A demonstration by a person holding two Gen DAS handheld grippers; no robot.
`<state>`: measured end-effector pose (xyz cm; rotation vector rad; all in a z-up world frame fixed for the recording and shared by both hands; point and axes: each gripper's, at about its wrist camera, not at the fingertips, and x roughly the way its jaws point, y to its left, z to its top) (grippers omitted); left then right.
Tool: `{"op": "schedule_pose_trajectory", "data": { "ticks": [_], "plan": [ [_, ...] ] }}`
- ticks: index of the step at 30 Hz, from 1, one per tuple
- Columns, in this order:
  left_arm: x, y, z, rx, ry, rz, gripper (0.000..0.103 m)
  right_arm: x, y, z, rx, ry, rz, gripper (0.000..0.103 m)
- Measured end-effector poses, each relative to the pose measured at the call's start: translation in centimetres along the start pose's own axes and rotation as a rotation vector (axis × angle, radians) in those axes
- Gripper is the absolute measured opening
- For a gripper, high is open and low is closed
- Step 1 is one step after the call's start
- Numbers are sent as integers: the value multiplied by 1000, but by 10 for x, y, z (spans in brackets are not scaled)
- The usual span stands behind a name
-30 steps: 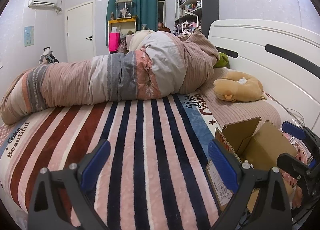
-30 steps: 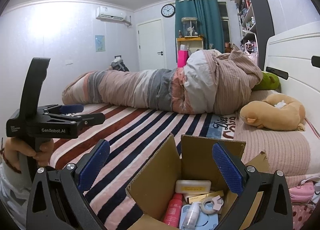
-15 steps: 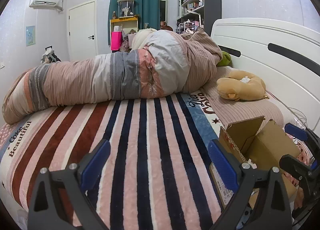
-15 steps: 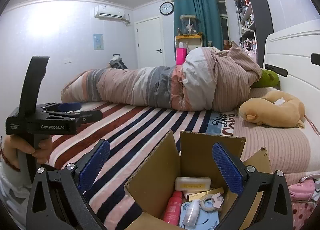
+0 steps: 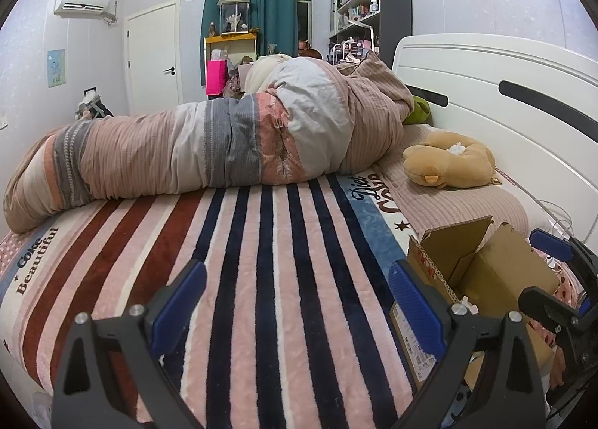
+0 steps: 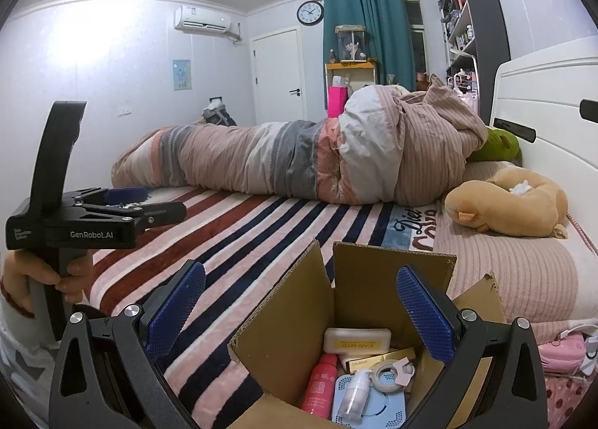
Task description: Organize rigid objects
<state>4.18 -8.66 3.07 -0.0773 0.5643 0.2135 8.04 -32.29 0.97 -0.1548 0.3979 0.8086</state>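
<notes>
An open cardboard box [image 6: 388, 283] sits on the striped bed, also in the left wrist view [image 5: 482, 272]. Inside lie a cream soap-like box [image 6: 357, 340], a red bottle [image 6: 319, 384], a small white pump bottle [image 6: 353, 395], a tape roll [image 6: 388, 375], a gold box [image 6: 377, 360] and a pale blue flat item [image 6: 385, 410]. My right gripper [image 6: 299, 313] is open and empty, hovering just above the box. My left gripper [image 5: 297, 302] is open and empty above the striped blanket, left of the box; it also shows in the right wrist view [image 6: 123, 201].
A rolled striped duvet [image 5: 224, 152] lies across the far side of the bed. A tan plush toy [image 5: 448, 163] rests on the pillow by the white headboard [image 5: 504, 104]. Pink items [image 6: 560, 354] lie right of the box. The striped blanket [image 5: 261, 261] spreads left of the box.
Both views have shifted only slightly; the left gripper drifted a little and the right gripper stays over the box. Both stay open.
</notes>
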Motion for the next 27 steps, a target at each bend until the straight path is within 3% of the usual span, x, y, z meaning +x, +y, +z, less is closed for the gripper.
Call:
{"op": "schedule_pose_trajectory", "data": {
  "ticks": [27],
  "plan": [
    [-3, 1, -1, -1, 3, -18, 97, 0, -2, 0, 1, 2, 4, 103]
  ]
}}
